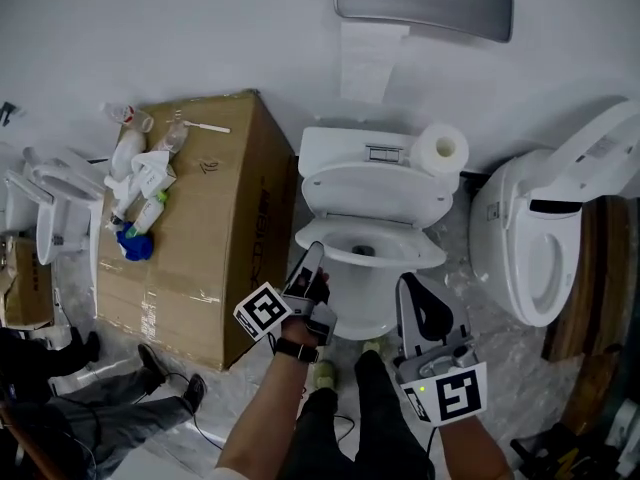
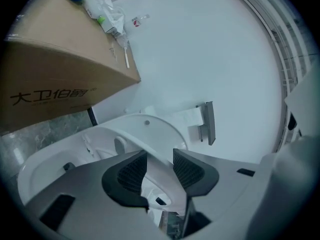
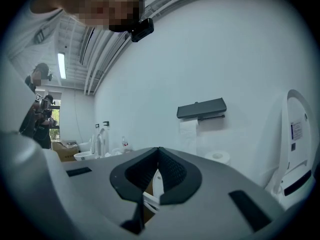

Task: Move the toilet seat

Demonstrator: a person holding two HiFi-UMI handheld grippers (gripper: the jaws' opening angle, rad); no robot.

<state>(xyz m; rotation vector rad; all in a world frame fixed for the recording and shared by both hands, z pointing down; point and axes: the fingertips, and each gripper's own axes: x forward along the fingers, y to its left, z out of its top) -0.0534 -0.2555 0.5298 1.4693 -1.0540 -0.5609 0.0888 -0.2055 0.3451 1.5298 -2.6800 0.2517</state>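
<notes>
A: Nearest first. Your right gripper (image 3: 159, 151) is held short of the bowl (image 1: 420, 256), jaws closed tip to tip on nothing. Judged idle and out of the seat's swing.

B: Noted. Your left gripper (image 2: 160, 156) does the work. Its jaws are spread wide astride the rim of the toilet seat (image 2: 155, 131), and the pads are not seen pinching it.

A: Seat position: tipped up off the bowl, underside and one bumper facing your left jaws. It looks short of the tank (image 1: 345, 148). You are likely guiding the rim rather than clamping it, so it can pivot on its hinge.

B: Beyond that, a paper roll (image 1: 441, 150) stands on the tank's right end. Probably no obstruction, but mind it if you push the seat back.
</notes>
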